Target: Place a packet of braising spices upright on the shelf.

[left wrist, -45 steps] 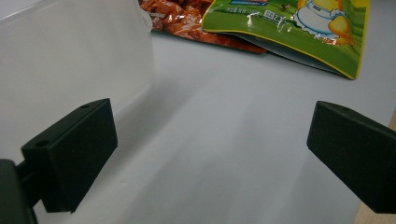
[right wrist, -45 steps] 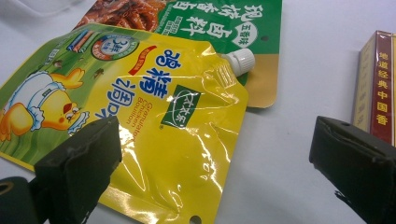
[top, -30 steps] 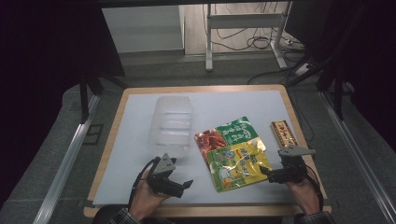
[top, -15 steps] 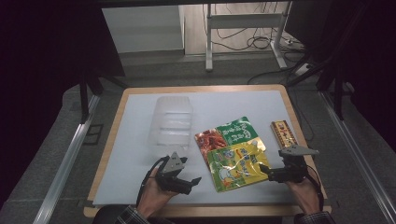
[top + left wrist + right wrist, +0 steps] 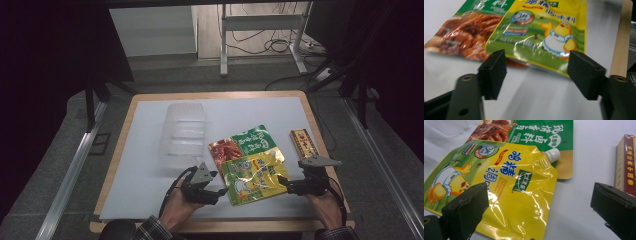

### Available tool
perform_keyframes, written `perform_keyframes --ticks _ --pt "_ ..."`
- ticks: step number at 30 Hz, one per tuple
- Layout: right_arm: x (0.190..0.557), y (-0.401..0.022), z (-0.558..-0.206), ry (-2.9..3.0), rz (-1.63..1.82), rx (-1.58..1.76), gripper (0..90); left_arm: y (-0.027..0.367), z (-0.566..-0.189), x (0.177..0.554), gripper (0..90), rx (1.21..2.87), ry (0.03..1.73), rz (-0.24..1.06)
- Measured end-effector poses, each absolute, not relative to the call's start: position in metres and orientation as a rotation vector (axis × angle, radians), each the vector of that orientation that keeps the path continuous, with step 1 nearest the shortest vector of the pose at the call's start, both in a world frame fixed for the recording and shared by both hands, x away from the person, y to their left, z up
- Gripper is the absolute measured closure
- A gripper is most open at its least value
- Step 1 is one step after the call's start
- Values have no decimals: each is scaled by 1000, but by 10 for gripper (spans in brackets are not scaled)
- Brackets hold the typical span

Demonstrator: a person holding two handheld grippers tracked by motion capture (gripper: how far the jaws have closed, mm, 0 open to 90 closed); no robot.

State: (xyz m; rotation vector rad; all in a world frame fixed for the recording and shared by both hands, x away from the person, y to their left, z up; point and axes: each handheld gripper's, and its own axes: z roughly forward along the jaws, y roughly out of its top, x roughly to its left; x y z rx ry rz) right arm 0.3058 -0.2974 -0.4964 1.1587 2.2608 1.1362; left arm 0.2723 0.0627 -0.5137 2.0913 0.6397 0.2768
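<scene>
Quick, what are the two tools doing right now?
Left tool: open, jaws have just been closing, nothing between them, just short of the yellow pouch.
Right tool: open, empty, yellow pouch's edge between its jaws.

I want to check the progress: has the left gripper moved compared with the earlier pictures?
Yes. The left gripper has moved rightward to the yellow pouch, which kept its place. Its jaws have just been closing, with nothing between them yet.

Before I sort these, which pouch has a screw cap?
The yellow pouch with the cartoon chick: a white cap sits at its corner. It lies partly over the green pouch, where no cap shows.
</scene>
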Motion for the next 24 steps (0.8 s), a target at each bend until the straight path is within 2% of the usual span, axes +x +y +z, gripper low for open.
perform_keyframes --ticks 3,4,5,9,15,24 --pt "306 -298 -497 2263 1131 1160 12 58 -514 274 440 2095 627 276" --pt "306 -298 -497 2263 1131 1161 12 55 -515 275 440 2096 624 278" --pt "306 -298 -497 2265 1129 1159 12 51 -516 277 497 2103 620 274" --pt "307 -298 -498 2281 1109 1158 11 42 -519 281 620 2118 613 273" --pt "307 -297 -500 2298 1097 1150 12 31 -522 285 885 2121 589 256" --pt "308 -296 -502 2321 1091 1150 12 23 -533 290 900 2125 560 254"
